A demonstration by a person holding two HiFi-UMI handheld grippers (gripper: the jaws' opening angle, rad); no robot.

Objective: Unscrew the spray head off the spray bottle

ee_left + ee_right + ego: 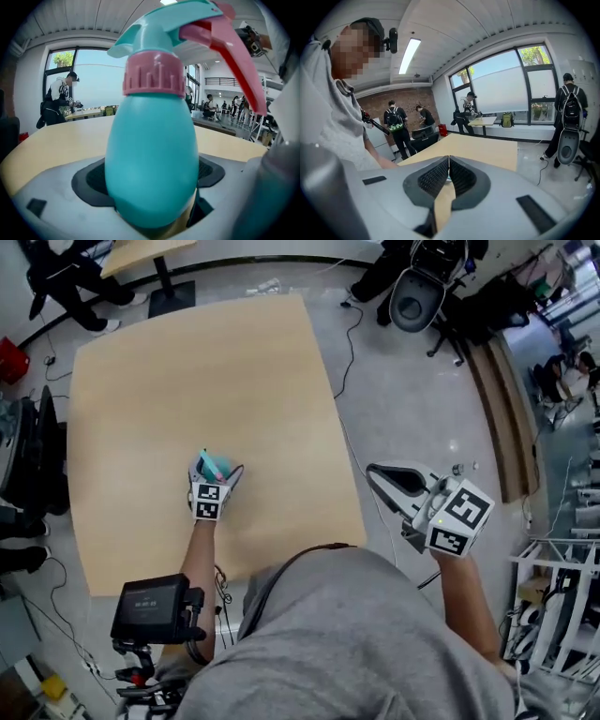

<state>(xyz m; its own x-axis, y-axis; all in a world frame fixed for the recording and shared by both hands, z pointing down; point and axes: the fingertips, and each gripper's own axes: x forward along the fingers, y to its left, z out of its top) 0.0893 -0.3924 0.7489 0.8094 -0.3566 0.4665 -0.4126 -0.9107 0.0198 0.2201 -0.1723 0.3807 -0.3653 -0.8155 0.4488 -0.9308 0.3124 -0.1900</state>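
Bottle (213, 464) well inside table (187, 362) edges; probably ungripped.

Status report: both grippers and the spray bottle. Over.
Left gripper open, astride teal plastic spray bottle upright on tan wooden table. Right gripper shut, empty, beside table. Pink-collared spray head still on. Path clear.

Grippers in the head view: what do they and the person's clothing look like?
Both the left gripper and right gripper have pale grey bodies, black textured pads and a white cube with black square markers. The person wears a grey top.
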